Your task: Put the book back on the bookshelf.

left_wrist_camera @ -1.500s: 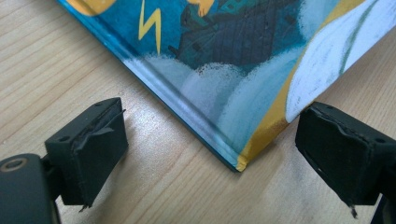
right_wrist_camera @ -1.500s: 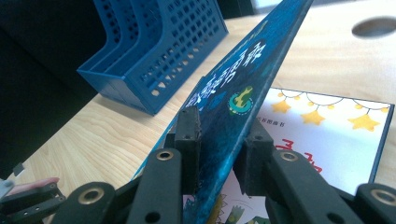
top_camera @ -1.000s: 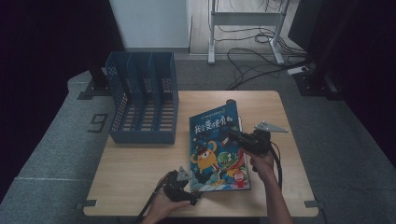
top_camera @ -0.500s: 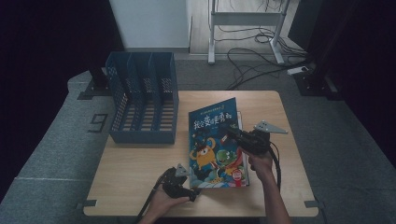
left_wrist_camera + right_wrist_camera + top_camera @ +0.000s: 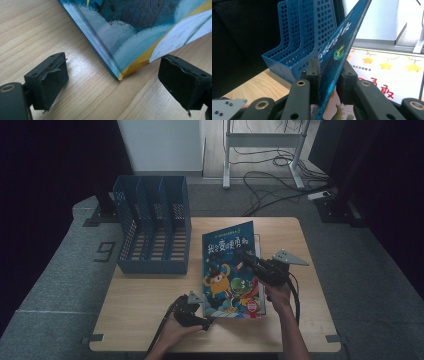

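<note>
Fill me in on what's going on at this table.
A person works a picture book on the wooden table with two handheld grippers. The right gripper is shut on the book's front cover, lifting it off the page beneath. The left gripper is open, its fingers either side of the book's near corner. A blue file rack stands to the left.

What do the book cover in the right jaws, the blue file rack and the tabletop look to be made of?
Book cover: stiff printed board, likely glossy; it holds flat while the right hand-held gripper pinches it.
Blue file rack: moulded plastic, by its perforated grid walls.
Tabletop: pale wood or wood-look laminate, with visible grain and a slight sheen.
</note>
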